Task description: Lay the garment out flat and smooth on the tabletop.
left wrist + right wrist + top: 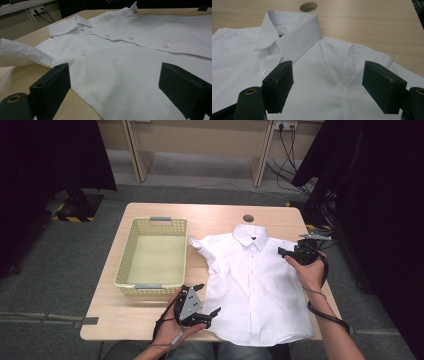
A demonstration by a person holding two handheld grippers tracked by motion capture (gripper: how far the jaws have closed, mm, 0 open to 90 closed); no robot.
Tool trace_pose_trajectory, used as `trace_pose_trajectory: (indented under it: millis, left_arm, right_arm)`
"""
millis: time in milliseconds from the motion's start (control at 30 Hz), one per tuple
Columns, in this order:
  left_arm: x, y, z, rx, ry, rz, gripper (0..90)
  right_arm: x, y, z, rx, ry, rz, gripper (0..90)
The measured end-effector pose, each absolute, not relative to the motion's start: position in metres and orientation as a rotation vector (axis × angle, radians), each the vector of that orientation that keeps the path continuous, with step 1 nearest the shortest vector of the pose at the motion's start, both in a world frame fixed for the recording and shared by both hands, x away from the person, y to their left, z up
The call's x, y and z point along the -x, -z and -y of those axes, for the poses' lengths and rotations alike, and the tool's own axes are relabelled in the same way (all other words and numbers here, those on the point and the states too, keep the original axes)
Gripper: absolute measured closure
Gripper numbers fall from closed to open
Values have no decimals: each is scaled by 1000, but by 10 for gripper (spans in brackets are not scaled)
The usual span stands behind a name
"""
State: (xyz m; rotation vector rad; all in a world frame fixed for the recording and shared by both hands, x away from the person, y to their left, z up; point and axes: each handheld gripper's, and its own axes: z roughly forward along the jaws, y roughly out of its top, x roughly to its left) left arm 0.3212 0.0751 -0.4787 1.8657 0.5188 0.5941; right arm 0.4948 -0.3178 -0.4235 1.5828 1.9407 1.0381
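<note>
Grippers, L [204,299] & R [284,252], both unclenched, hover at white shirt [255,280] edges pre-fold; next: pinch sleeve, shoulder.

Both grippers (L [202,300], R [286,252]) held w/ fingers spread apart.

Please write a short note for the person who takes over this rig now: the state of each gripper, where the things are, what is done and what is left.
Left gripper: open, at the shirt's lower left edge, nothing held.
Right gripper: open, over the shirt's shoulder beside the collar, nothing held.
Shirt: white, buttoned, lying flat and face up on the table; one short sleeve reaches toward the basket.
Basket: pale yellow, left of the shirt, with nothing in it.
Done: shirt is spread out.
Left: no fold is made yet; probably folding, then placing the shirt in the basket.
</note>
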Motion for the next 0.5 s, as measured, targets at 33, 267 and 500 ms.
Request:
trace_pose_trajectory:
  millis: [33,267,500]
  left_arm:
    - [-321,479,-75,-1866,-593,-520,98]
    - [-322,479,-76,-1860,-586,-521,98]
    - [-322,479,-75,-1864,-587,-523,98]
  right_arm:
    - [-494,423,319,-1587,-1041,-1934,252]
    - [-489,425,330,-1617,-1031,-1898,252]
    - [-489,424,334,-1620,-1029,-1891,252]
